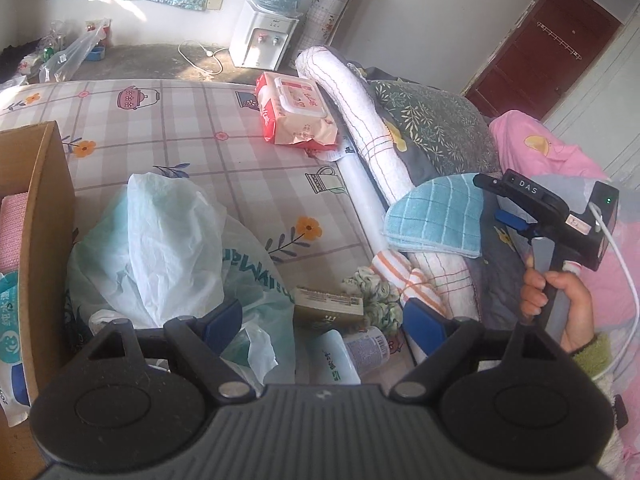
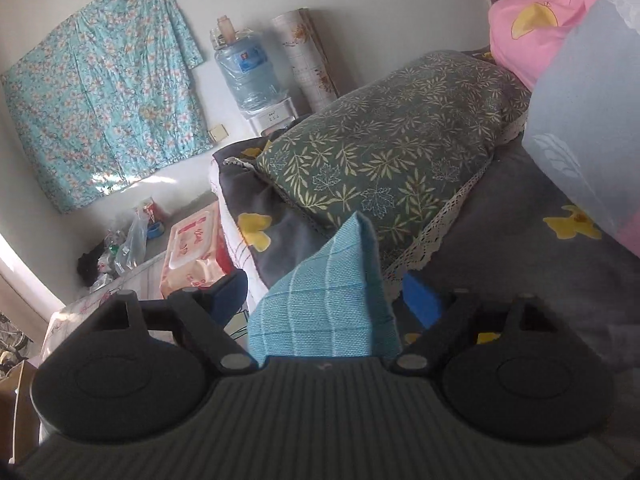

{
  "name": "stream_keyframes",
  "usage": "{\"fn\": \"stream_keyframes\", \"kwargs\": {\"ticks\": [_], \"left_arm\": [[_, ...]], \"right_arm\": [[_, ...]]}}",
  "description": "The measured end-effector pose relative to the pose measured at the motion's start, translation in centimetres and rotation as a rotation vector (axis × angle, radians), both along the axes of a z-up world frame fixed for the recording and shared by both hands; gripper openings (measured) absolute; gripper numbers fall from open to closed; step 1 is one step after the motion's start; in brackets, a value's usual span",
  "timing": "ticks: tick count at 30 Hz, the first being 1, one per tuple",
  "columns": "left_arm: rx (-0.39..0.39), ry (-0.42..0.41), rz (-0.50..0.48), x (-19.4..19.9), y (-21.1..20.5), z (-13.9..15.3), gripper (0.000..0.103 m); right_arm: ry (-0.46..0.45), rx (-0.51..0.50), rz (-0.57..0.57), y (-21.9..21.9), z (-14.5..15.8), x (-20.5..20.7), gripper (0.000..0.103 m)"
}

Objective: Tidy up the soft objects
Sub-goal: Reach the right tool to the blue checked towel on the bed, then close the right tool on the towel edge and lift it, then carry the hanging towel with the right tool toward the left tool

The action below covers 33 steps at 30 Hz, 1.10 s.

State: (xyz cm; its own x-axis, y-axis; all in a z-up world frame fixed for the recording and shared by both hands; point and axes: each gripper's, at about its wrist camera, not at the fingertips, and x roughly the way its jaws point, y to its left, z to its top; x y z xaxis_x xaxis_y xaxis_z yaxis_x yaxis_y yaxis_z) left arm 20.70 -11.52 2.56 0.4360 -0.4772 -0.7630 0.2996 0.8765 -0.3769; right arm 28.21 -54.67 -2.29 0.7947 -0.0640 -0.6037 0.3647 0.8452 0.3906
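Observation:
A folded light-blue checked towel [image 1: 434, 216] lies on the rolled white bedding [image 1: 360, 120] beside the dark leaf-print pillow [image 1: 436, 128]. In the right wrist view the towel [image 2: 324, 300] sits between my right gripper's [image 2: 326, 292] blue pads, which stand wide apart and do not pinch it. The right gripper also shows in the left wrist view [image 1: 508, 208], held by a hand. My left gripper [image 1: 324, 320] is open and empty, above a plastic bag [image 1: 160, 248], a green box [image 1: 328, 304] and a white bottle [image 1: 348, 352].
A cardboard box [image 1: 44, 220] with a pink cloth and wipes stands at the left. A red-and-pink wipes pack [image 1: 296, 112] lies on the checked floral sheet [image 1: 192, 128]. A pink quilt [image 1: 560, 152] is piled at the right. A water dispenser [image 1: 266, 36] stands by the wall.

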Motion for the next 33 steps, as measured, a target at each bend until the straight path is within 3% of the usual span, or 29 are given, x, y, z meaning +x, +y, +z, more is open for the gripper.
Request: {"fn": "stream_keyframes", "kwargs": {"ticks": [4,5,6,7,8,9,10,15,22,33], "left_arm": [[0.037,-0.013,-0.002,-0.5,-0.1,-0.1,0.089],[0.047,-0.022,0.003,-0.7,0.0,-0.1,0.089],[0.054,-0.032,0.009,-1.0,0.1,0.0,0.089],[0.061,-0.044,0.012,-1.2,0.0,0.1,0.089],[0.067,-0.06,0.014,-1.5,0.1,0.3,0.089],[0.071,-0.075,0.018,-1.9,0.1,0.5,0.089],[0.075,-0.099,0.022,-2.5,0.3,0.8,0.089],[0.049,-0.149,0.04,-5.3,1.2,1.8,0.089],[-0.033,-0.187,-0.008,-9.3,1.7,1.2,0.085],[-0.131,-0.142,-0.135,-14.2,1.7,-1.7,0.07]], "right_arm": [[-0.002,0.093,0.029,-2.6,-3.0,1.8,0.083],[0.017,0.105,0.035,-2.8,-3.7,2.3,0.075],[0.028,0.113,0.045,-2.7,-4.1,2.6,0.067],[0.029,0.126,0.057,-2.6,-4.3,2.7,0.048],[0.022,0.14,0.067,-2.5,-4.4,2.7,0.034],[0.01,0.145,0.081,-1.8,-4.0,2.4,0.026],[-0.004,0.147,0.088,-1.4,-3.6,2.1,0.008],[-0.115,0.174,0.17,0.9,0.3,-0.5,0.005],[-0.207,0.057,0.345,7.7,6.8,-6.3,0.005],[-0.159,0.081,0.409,12.4,9.7,-18.4,0.005]]}}
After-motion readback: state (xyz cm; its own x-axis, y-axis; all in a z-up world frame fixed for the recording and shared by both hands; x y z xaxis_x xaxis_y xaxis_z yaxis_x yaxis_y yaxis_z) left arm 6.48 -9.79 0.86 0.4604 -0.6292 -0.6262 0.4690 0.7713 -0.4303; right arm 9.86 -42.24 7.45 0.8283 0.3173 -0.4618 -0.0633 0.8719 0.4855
